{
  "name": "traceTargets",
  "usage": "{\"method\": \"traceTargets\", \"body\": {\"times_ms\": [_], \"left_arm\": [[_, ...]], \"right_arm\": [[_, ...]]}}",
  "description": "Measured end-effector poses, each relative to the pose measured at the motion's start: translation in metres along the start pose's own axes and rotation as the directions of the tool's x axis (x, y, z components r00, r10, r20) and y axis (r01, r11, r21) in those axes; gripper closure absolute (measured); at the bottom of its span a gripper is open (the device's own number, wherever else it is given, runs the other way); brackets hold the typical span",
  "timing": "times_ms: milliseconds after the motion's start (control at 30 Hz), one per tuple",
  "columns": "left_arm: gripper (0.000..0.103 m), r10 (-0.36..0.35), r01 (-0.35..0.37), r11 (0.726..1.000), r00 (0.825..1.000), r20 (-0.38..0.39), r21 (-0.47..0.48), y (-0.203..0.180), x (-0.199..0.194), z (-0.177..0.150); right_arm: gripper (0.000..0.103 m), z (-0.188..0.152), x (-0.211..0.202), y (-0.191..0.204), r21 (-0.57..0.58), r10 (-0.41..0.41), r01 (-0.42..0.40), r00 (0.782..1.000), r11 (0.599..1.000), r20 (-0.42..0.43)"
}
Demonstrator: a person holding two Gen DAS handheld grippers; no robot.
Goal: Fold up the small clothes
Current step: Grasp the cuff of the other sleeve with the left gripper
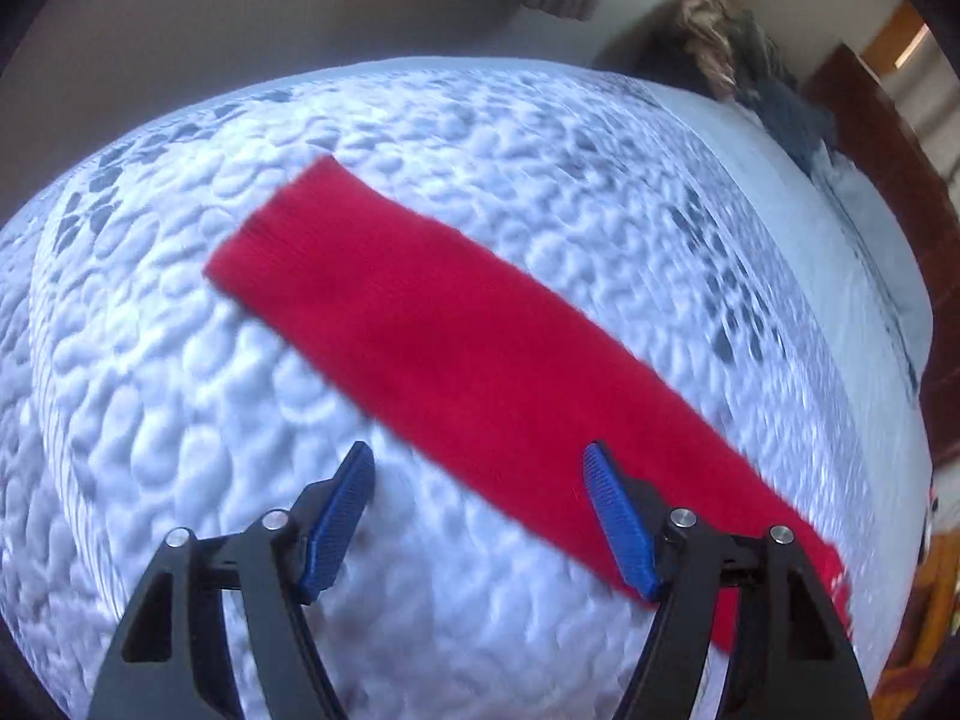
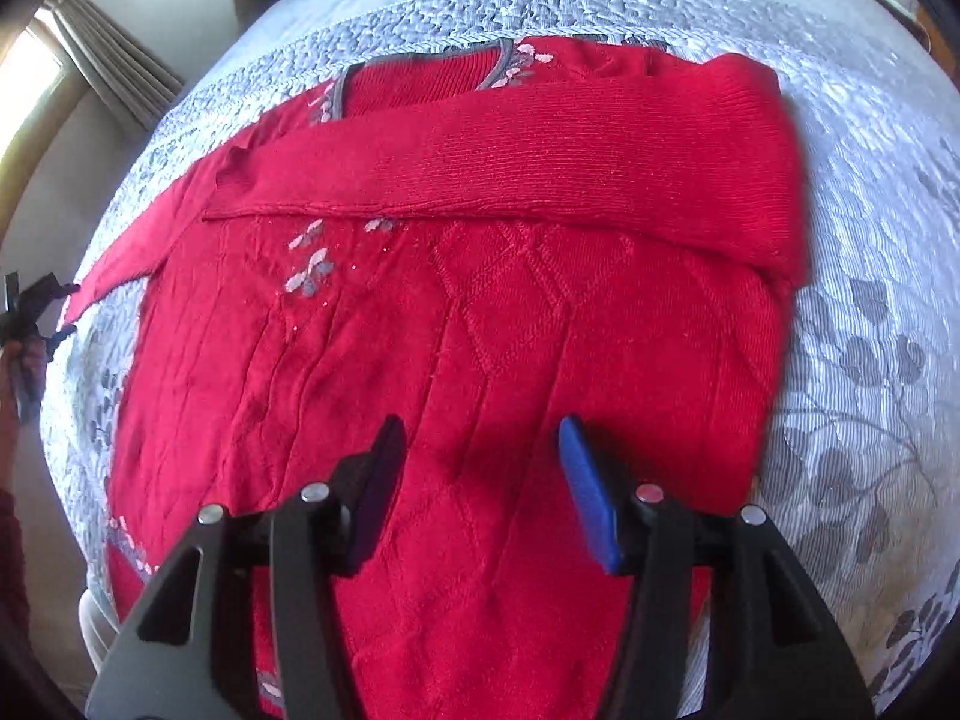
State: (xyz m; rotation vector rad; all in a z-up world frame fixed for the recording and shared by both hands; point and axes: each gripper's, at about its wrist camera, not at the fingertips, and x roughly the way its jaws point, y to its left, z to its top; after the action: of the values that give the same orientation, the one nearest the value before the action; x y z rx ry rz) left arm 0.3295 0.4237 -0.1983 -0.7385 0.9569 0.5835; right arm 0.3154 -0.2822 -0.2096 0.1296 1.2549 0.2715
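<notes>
The red sweater lies flat on the quilted bedspread, 1 sleeve folded across its chest, the other sleeve stretched out left. Grabbing off-centre could drag the folded sleeve askew. Left gripper and right gripper hang spread, empty, above it

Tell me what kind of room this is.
Most likely a bedroom: a red sweater lies on a quilted bedspread covering a bed, with curtains at a window and a dark wooden headboard beyond.
</notes>
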Motion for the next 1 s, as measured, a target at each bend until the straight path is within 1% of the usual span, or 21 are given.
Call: {"method": "traceTargets", "body": {"times_ms": [133,267,300,333,400,467,533,600,667,733,800,833,900,1000], "left_arm": [[0.031,-0.021,0.022,0.998,1.000,0.004,-0.053,0.005,0.016,0.018],[0.033,-0.034,0.037,0.997,0.999,0.039,-0.069,0.009,0.021,0.029],[0.042,-0.028,0.031,0.997,0.999,0.045,-0.070,0.009,0.022,0.031],[0.060,0.000,0.003,0.998,0.999,0.052,-0.057,0.008,0.024,0.034],[0.075,0.015,-0.012,0.999,0.998,0.056,-0.048,0.010,0.027,0.038],[0.083,-0.009,0.013,0.996,0.998,0.056,-0.083,0.018,0.027,0.040],[0.093,-0.039,0.045,0.992,0.998,0.056,-0.114,0.026,0.025,0.040],[0.094,-0.067,0.073,0.990,0.996,0.053,-0.123,0.031,0.023,0.039],[0.095,-0.071,0.078,0.991,0.995,0.063,-0.106,0.029,0.020,0.037],[0.095,-0.061,0.067,0.995,0.995,0.077,-0.073,0.024,0.014,0.036],[0.095,-0.070,0.076,0.995,0.993,0.092,-0.063,0.020,0.007,0.035],[0.095,-0.083,0.088,0.995,0.991,0.108,-0.050,0.015,0.000,0.034],[0.095,-0.109,0.110,0.994,0.984,0.140,0.007,-0.003,-0.017,0.030],[0.095,-0.165,0.152,0.984,0.973,0.163,0.090,-0.035,-0.039,0.023]], "right_arm": [[0.049,0.000,0.001,-0.004,0.030,0.008,-0.008,1.000,1.000,-0.004],[0.049,0.000,0.003,-0.002,0.025,-0.010,0.010,1.000,1.000,-0.003],[0.049,0.000,0.004,0.000,0.020,-0.019,0.019,1.000,1.000,-0.004],[0.048,0.000,0.005,0.001,0.017,-0.026,0.026,1.000,1.000,-0.003],[0.046,0.000,0.006,0.002,0.018,-0.026,0.026,1.000,1.000,0.002],[0.045,0.000,0.007,0.002,0.019,-0.026,0.026,1.000,0.999,0.009],[0.045,0.000,0.009,0.003,0.010,-0.031,0.031,0.999,0.999,0.013],[0.044,-0.001,0.010,0.004,0.000,-0.036,0.036,0.999,0.999,0.015],[0.045,0.000,0.010,0.004,0.000,-0.039,0.039,0.999,0.999,0.011],[0.045,0.001,0.007,0.003,0.019,-0.037,0.037,0.999,0.999,0.004],[0.046,0.002,0.002,0.002,0.040,-0.032,0.032,0.999,0.999,0.003],[0.046,0.001,0.000,0.002,0.045,-0.032,0.031,0.999,0.999,0.005],[0.046,-0.001,-0.007,0.002,0.052,-0.030,0.030,0.999,0.998,0.012],[0.046,-0.005,-0.019,-0.001,0.051,-0.035,0.033,0.999,0.998,0.026]]}}
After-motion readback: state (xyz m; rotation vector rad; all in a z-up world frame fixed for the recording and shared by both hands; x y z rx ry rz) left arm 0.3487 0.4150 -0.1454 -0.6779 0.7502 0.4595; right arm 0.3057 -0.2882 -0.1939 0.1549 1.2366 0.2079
